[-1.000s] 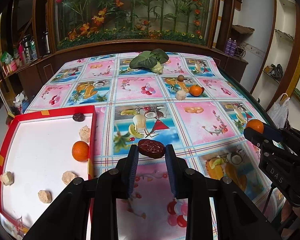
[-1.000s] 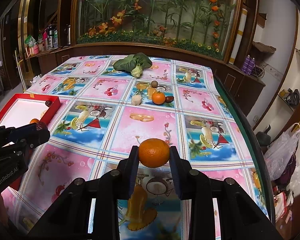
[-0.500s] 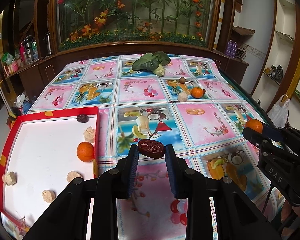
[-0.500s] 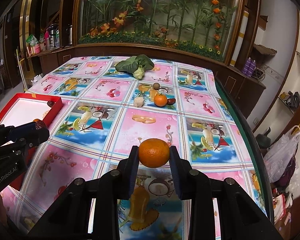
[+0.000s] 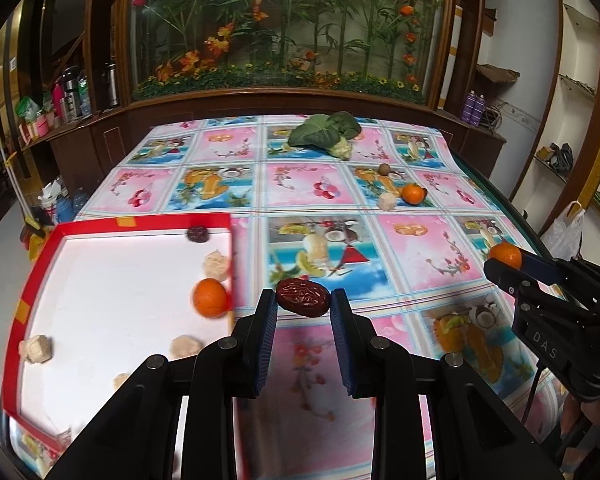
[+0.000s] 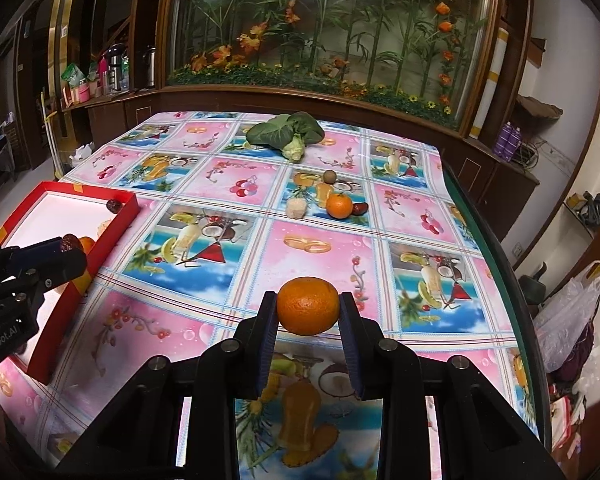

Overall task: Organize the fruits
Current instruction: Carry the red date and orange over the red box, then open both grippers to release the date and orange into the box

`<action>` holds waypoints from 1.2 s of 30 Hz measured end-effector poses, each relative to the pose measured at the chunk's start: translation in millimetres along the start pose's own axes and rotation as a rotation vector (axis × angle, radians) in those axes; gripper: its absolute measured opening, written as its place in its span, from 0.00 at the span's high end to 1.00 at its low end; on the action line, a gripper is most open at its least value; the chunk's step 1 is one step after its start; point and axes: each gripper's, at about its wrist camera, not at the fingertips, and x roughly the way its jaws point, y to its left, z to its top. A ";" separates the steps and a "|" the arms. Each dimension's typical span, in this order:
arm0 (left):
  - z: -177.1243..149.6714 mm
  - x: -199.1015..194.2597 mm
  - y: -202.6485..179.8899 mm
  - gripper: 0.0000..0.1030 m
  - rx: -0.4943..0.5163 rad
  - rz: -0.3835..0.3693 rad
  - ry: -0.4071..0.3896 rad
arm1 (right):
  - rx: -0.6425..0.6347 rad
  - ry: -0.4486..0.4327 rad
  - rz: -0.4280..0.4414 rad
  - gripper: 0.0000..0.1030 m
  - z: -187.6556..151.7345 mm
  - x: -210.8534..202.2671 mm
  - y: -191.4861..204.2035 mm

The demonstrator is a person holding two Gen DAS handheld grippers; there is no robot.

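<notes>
— Two grippers, both loaded. State of the left gripper [image 5: 303, 305]?

— Its jaws pinch a date [image 5: 302, 297] by the ends, held above the cloth [image 5: 428, 248], just right of the tray [image 5: 140, 223].

— And the right gripper [image 6: 308, 308]?

— Clamped on an orange [image 6: 308, 305], raised over the cloth, well right of the tray.

— Tray contents?

— Red rim, white floor. Inside it lie one orange fruit [image 5: 209, 297] against the right wall, pale lumps [image 5: 216, 265] scattered about, and a dark date [image 5: 198, 234] in the far right corner.

— Further out on the table?

— A cluster right of centre: a second loose orange [image 6: 339, 205] with a dark date [image 6: 360, 208] touching its right side, a pale lump [image 6: 296, 208] just to its left, and a small brown round fruit [image 6: 329, 176] behind.

— Beyond that?

— A leafy green vegetable [image 6: 286, 132] lies near the far edge. A glass case of flowers [image 6: 332, 20] stands behind the table.
</notes>
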 end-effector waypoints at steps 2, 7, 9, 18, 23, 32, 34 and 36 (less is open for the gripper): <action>-3.1 -7.4 9.1 0.75 -0.005 0.017 -0.009 | -0.007 -0.002 0.014 0.70 1.7 0.2 5.2; -17.3 -28.6 50.1 0.75 -0.043 0.127 -0.041 | -0.032 -0.006 0.103 0.70 8.4 5.4 32.0; -24.3 -33.7 69.2 0.75 -0.078 0.172 -0.036 | -0.048 -0.003 0.153 0.70 12.4 8.6 47.5; -44.1 -30.6 132.0 0.74 -0.194 0.305 0.033 | -0.127 -0.007 0.422 0.70 37.7 19.3 140.3; -48.1 -22.5 145.8 0.74 -0.212 0.313 0.055 | -0.173 0.003 0.508 0.70 46.8 33.2 187.7; -46.3 -6.2 164.4 0.73 -0.244 0.326 0.086 | -0.182 0.071 0.562 0.68 64.5 72.9 224.3; -47.0 -7.0 170.3 0.63 -0.261 0.313 0.089 | -0.194 0.080 0.560 0.62 64.6 79.6 229.9; -46.7 -10.3 173.8 0.41 -0.271 0.323 0.076 | -0.192 0.080 0.566 0.58 64.9 80.1 227.9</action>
